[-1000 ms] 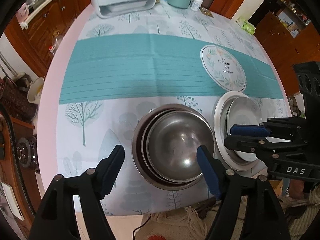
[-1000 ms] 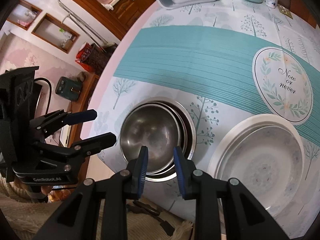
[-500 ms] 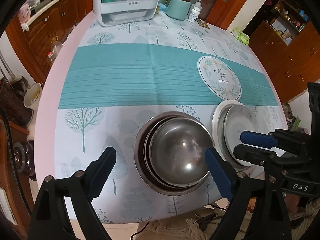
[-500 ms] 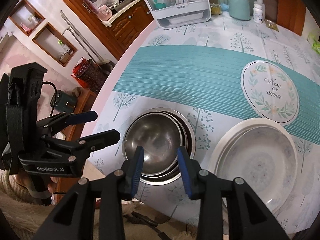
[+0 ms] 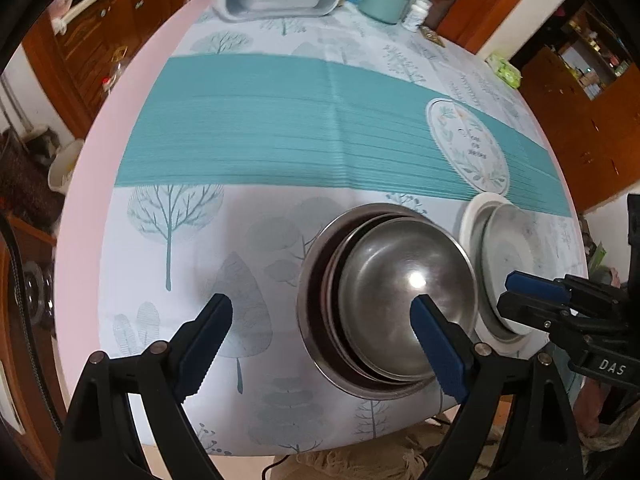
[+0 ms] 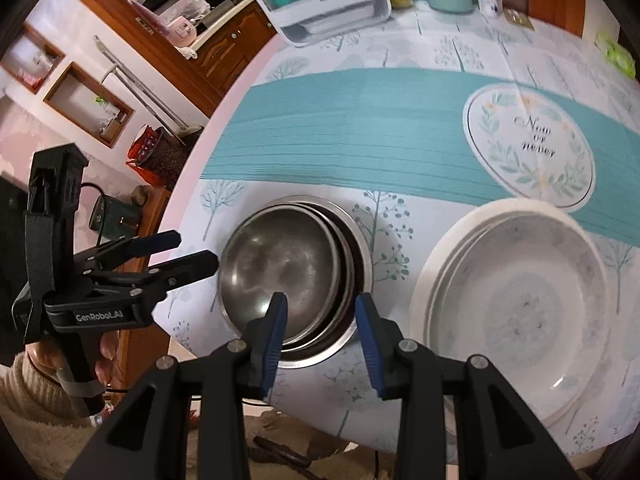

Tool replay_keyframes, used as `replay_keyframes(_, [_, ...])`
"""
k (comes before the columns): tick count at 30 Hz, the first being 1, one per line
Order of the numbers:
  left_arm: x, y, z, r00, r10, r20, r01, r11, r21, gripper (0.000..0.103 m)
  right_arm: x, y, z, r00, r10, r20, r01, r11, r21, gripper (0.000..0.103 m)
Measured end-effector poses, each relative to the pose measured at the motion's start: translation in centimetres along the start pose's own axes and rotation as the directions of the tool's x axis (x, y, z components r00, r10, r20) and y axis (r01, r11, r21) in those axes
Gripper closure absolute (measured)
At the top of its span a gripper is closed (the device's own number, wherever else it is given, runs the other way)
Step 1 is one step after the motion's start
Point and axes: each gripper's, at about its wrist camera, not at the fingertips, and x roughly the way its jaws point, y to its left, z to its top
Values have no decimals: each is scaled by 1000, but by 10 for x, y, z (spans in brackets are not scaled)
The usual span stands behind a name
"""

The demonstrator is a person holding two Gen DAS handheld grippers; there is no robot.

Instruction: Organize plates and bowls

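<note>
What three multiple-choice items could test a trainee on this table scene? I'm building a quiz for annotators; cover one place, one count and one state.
1. Where does the stack of white plates stand relative to the nested steel bowls, seen from the right wrist camera?
A. To their right
B. To their left
C. Inside them

2. How many steel bowls are nested together?
A. One
B. Three
C. Six

3. What state is the left gripper in?
A. Shut on a bowl
C. Shut on a plate
B. Open, holding nothing

Answers: 1 A, the plates sit right of the bowls, apart from them. 2 B, three rims show one inside another. 3 B, its jaws stand wide with only tablecloth and bowl rim between them.
</note>
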Motion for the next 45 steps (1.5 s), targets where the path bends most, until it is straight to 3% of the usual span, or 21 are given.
replay_keyframes(6, [22, 9, -1, 997, -59, -53, 55, 996, -67, 13, 30, -17, 3, 997, 25, -78, -21, 998, 51, 67])
replay_keyframes(14, [39, 13, -6, 991, -111, -75, 102, 987, -123, 17, 54, -32, 1, 981, 140, -133, -121, 983, 141, 65])
replay_keyframes(19, [47, 14, -5, 983, -152, -100, 135, 979, -155, 36, 59, -35, 3, 974, 170, -147, -143, 974, 177, 66])
replay_keyframes(23, [57, 12, -5, 979, -145, -142, 122, 980, -159, 64, 61, -34, 3, 974, 159, -159, -132, 977, 170, 68])
replay_keyframes(24, [59, 11, -6, 978, -143, -154, 118, 980, -159, 66, 60, -34, 4, 974, 157, -160, -129, 977, 169, 68])
replay_keyframes(36, [45, 0, -5, 982, -101, -161, 77, 985, -153, 67, 44, -38, 5, 977, 158, -146, -134, 977, 165, 69])
replay_keyframes(45, [13, -51, 11, 991, -77, -106, 74, 997, -32, 67, -3, -52, 3, 990, 129, -52, -119, 979, 168, 69])
